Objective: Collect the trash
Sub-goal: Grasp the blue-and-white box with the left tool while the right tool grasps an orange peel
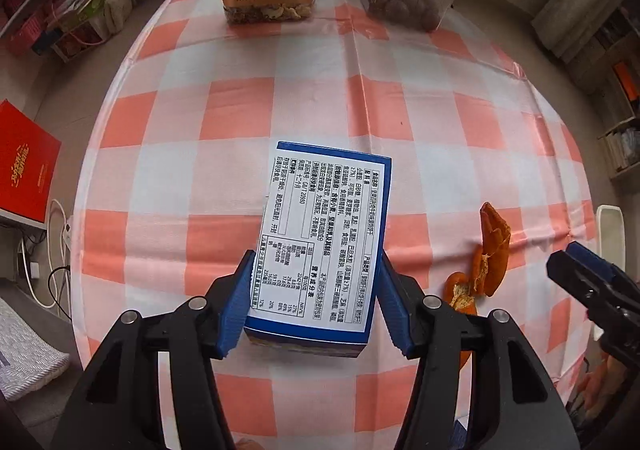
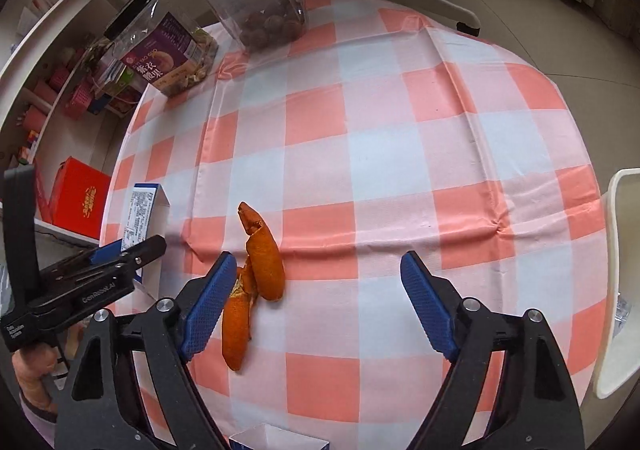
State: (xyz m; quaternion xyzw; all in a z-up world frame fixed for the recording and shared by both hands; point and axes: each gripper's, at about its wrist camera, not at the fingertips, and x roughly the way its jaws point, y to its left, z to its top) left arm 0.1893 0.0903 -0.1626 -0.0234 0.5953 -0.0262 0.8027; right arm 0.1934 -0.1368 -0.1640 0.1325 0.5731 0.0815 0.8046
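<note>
The left gripper is closing its ribbed blue pads on the two long sides of a small blue carton standing on the checked tablecloth; the pads look pressed against the card, so I'd call it grasped. The right gripper is hanging wide apart over the cloth, holding nothing, its left pad just beside the orange peel with most of the peel lying inside the gap.

The pickup step seems to be under way for both pieces of trash. Next, the carton wants a straight lift, and the right jaws need to shift toward the peel before clenching.

The carton is thin, flat-faced card with a printed white label. The peel is curled, ragged and leathery, likely to flex. The cloth is slick and creased.
</note>
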